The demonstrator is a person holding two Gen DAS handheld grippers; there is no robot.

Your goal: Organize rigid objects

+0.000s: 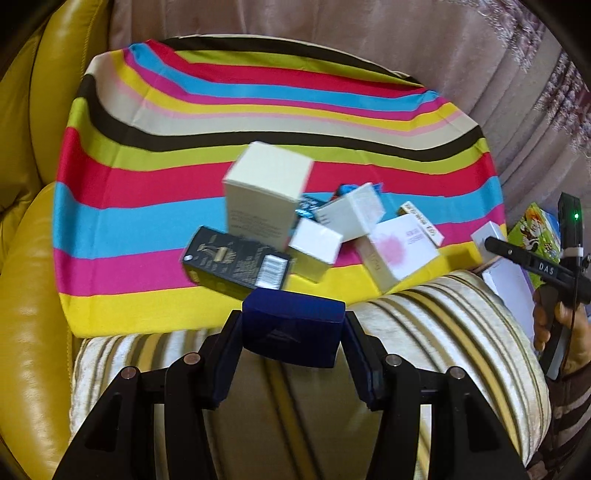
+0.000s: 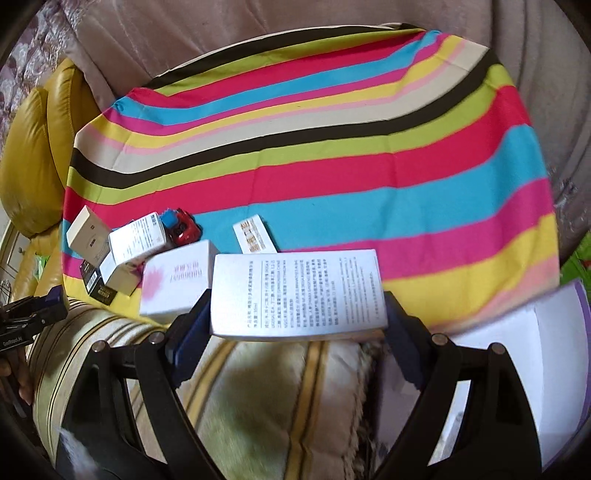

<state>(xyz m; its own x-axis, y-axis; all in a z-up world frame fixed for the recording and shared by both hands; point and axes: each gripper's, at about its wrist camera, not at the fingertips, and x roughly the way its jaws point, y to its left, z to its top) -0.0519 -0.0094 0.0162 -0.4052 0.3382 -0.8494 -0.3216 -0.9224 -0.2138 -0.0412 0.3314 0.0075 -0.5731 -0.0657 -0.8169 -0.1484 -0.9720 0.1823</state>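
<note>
My left gripper is shut on a dark blue box and holds it over the near edge of the striped cloth. My right gripper is shut on a white box with printed text; it also shows at the right edge of the left wrist view. A heap of small boxes lies on the cloth: a tall cream box, a black box, white boxes and a white box with a pink blot. The same heap shows in the right wrist view.
The cloth covers a seat between a yellow leather armrest and a beige backrest. A striped cushion lies along the near edge. A white and purple box and a green printed box sit at the right.
</note>
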